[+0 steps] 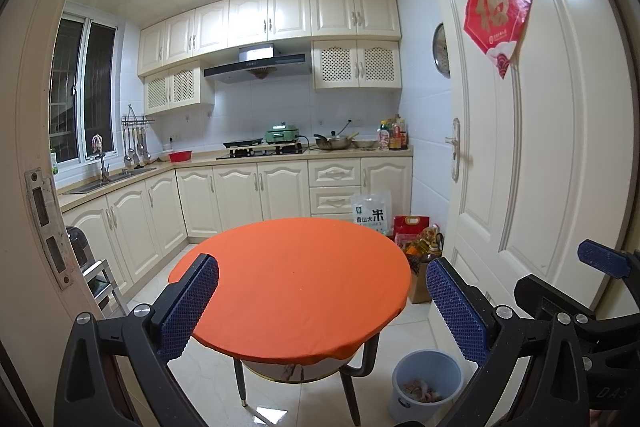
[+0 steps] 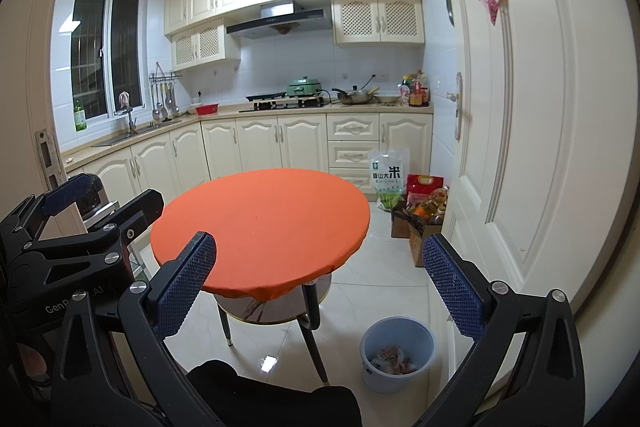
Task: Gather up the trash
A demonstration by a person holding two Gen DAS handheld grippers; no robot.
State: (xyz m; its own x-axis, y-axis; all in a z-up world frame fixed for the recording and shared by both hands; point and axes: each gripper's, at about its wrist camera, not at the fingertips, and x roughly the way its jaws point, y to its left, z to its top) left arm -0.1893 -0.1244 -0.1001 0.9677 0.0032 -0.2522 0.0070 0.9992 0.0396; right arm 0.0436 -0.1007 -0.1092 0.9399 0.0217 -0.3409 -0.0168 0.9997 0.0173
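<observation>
A pale blue trash bin (image 1: 426, 383) stands on the floor right of the round table (image 1: 292, 283) with the orange cloth; it holds crumpled wrappers (image 2: 394, 361). It also shows in the right wrist view (image 2: 396, 353). My left gripper (image 1: 322, 307) is open and empty, held in front of the table. My right gripper (image 2: 320, 287) is open and empty, at about the same height. The right gripper shows at the right edge of the left wrist view (image 1: 560, 283), and the left gripper at the left of the right wrist view (image 2: 104, 197).
I am in a kitchen doorway. An open white door (image 1: 520, 147) is on the right, the door frame (image 1: 44, 219) on the left. Cardboard boxes with bottles (image 2: 424, 223) and rice bags (image 2: 388, 175) sit by the far cabinets. A stool (image 1: 100, 279) stands left.
</observation>
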